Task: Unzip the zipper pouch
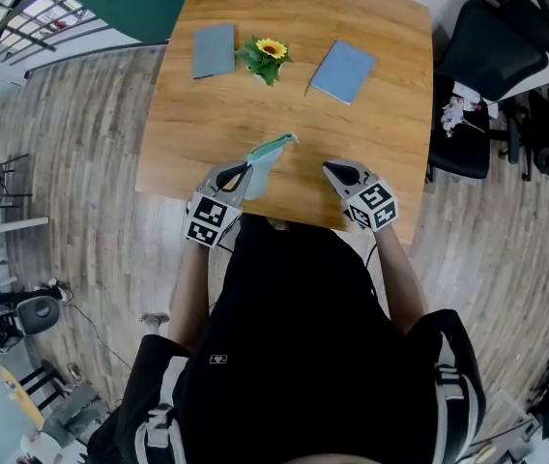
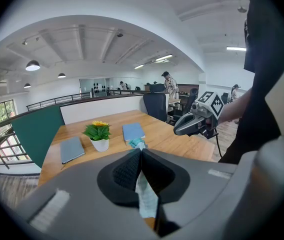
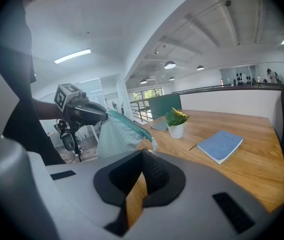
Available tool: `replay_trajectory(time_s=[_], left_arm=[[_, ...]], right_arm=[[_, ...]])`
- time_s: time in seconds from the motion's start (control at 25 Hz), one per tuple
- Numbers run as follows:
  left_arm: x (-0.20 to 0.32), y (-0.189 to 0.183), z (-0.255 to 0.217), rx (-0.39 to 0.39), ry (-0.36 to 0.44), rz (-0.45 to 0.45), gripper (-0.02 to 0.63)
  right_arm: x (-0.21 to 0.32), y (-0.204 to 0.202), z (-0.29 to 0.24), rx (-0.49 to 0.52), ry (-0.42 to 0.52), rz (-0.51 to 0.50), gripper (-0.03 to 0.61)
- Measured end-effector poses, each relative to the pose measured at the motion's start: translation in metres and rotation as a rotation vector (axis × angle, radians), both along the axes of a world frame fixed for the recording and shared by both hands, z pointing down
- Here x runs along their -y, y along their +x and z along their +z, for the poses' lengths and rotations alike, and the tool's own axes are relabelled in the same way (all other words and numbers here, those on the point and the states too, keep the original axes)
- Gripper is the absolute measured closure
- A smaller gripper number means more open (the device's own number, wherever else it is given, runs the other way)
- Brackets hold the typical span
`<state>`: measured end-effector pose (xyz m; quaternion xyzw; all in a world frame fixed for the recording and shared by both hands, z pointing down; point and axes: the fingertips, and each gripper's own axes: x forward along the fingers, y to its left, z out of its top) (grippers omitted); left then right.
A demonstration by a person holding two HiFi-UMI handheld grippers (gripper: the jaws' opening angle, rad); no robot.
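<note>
The left hand-held gripper, just below centre in the head view, is clenched on one end of the zipper pouch; this grip holds the pouch raised over the near edge of the counter, teal zipper edge uppermost, presumably to anchor the fabric while the slider is drawn. The right hand-held gripper, right of centre, is clenched on nothing; it stands apart from the pouch, roughly level with it. In the right gripper view the zipper pull hangs at the pouch's free end, the end nearest that gripper; the zipper appears closed. Toward the top of the frame lie a grey notebook, a potted sunflower and a blue notebook, well apart from the pouch.
</note>
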<state>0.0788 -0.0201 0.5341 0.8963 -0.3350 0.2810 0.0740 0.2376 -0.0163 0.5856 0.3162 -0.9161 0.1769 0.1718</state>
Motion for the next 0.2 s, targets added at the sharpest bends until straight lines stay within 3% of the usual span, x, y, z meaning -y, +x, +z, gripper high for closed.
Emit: replay_trajectory(time_s=[0.2], left_arm=[[0.0009, 0.0017, -0.0018, -0.015, 0.0, 0.005, 0.607]], right_arm=[[0.0033, -0.0019, 0.0016, -0.005, 0.004, 0.001, 0.577]])
